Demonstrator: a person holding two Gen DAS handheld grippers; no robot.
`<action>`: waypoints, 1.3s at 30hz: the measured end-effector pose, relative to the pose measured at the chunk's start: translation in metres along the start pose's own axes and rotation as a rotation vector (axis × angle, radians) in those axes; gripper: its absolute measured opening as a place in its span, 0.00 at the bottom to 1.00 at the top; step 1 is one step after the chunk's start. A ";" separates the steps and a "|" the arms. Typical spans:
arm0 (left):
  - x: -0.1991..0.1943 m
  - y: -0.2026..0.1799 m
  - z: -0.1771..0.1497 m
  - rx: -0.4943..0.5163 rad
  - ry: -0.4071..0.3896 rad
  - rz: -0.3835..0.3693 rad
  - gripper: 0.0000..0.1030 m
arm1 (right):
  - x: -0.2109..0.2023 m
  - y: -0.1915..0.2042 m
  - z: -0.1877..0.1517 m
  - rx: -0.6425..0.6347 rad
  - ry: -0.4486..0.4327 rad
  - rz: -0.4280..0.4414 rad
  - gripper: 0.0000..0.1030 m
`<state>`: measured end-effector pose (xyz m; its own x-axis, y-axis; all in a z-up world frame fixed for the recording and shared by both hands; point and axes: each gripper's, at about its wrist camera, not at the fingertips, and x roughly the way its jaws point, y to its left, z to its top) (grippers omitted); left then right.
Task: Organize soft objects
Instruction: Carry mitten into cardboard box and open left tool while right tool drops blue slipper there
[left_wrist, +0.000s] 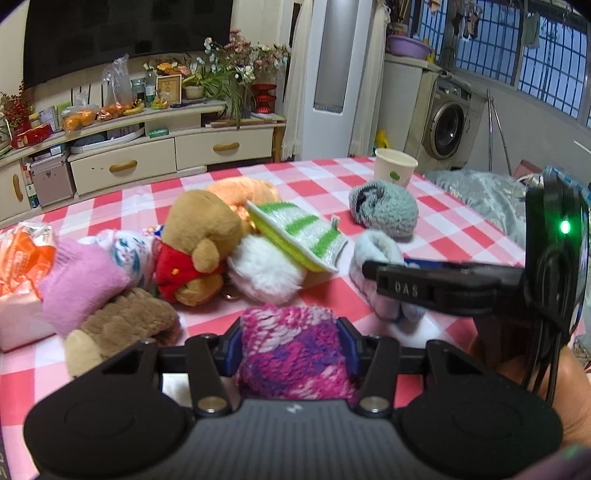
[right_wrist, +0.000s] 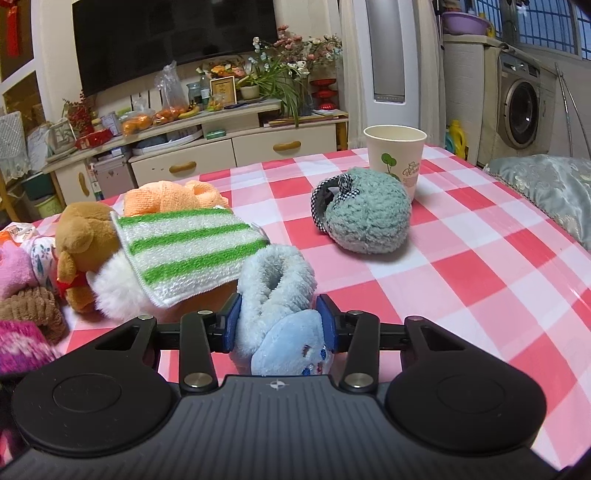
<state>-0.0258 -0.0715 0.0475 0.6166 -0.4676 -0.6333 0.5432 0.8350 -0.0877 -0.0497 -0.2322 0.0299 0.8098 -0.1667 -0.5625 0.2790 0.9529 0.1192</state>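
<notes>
My left gripper (left_wrist: 291, 341) is shut on a pink and purple knitted sock (left_wrist: 291, 354), its blue pads pressing both sides. My right gripper (right_wrist: 279, 323) is shut on a light blue fleece bootie (right_wrist: 277, 295); in the left wrist view that bootie (left_wrist: 373, 254) shows at the right behind the right gripper's black finger. To the left lies a heap: a brown bear in red (left_wrist: 199, 243), a white fluffy ball (left_wrist: 264, 271), a green striped cloth (right_wrist: 184, 247), an orange plush (right_wrist: 166, 197), a pink sock (left_wrist: 77, 284) and a brown plush (left_wrist: 125, 325).
A grey-green fuzzy slipper (right_wrist: 364, 216) lies apart at the middle of the pink checked table (right_wrist: 461, 266), with a paper cup (right_wrist: 395, 155) just behind it. An orange packet (left_wrist: 22, 254) sits at the left edge. A grey cushion (right_wrist: 550, 184) lies past the right edge.
</notes>
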 end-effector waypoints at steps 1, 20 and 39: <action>-0.002 0.001 0.001 -0.002 -0.006 -0.002 0.48 | -0.002 0.001 -0.001 0.004 0.000 0.001 0.51; -0.061 0.039 0.007 -0.044 -0.123 0.012 0.48 | -0.024 0.019 -0.007 0.015 -0.003 0.030 0.51; -0.131 0.110 0.016 -0.171 -0.285 0.144 0.49 | -0.049 0.094 0.015 -0.089 -0.093 0.195 0.51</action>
<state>-0.0376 0.0765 0.1329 0.8270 -0.3834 -0.4112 0.3506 0.9235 -0.1559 -0.0551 -0.1387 0.0810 0.8891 0.0044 -0.4577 0.0691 0.9872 0.1436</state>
